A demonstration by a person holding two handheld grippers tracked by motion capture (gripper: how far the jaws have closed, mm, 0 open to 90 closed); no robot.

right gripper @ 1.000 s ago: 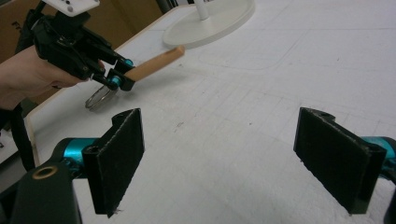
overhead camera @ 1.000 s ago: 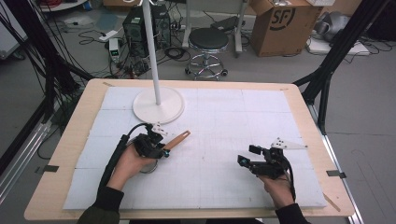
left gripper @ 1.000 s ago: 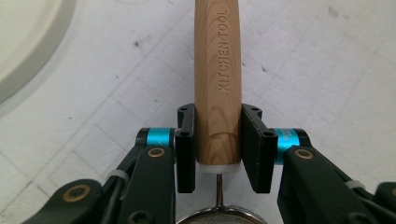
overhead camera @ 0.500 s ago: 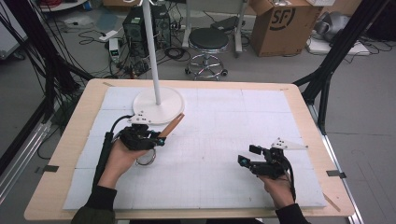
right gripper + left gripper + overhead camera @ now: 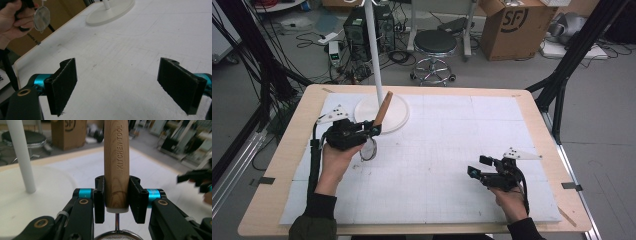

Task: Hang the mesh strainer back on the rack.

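Note:
A small mesh strainer with a wooden handle [image 5: 382,108] is held in my left gripper [image 5: 373,129], lifted off the table. The handle [image 5: 116,162], stamped KITCHEN TOOL, stands upright between the jaws, which are shut on it. Its round mesh bowl [image 5: 369,150] hangs below the gripper and shows far off as a disc [image 5: 41,15] in the right gripper view. My right gripper [image 5: 478,167] rests low at the table's right front, its pads [image 5: 63,83] wide apart with nothing between them.
A white stand with a round base [image 5: 396,112] and a thin pole [image 5: 373,45] rises at the table's back left, just beyond the strainer. A white mat [image 5: 452,140] covers the wooden table [image 5: 277,165]. A stool and a cardboard box stand on the floor beyond.
My left gripper has carried the strainer up and toward the stand, tilting the handle from flat to nearly upright. The right gripper has stayed put.

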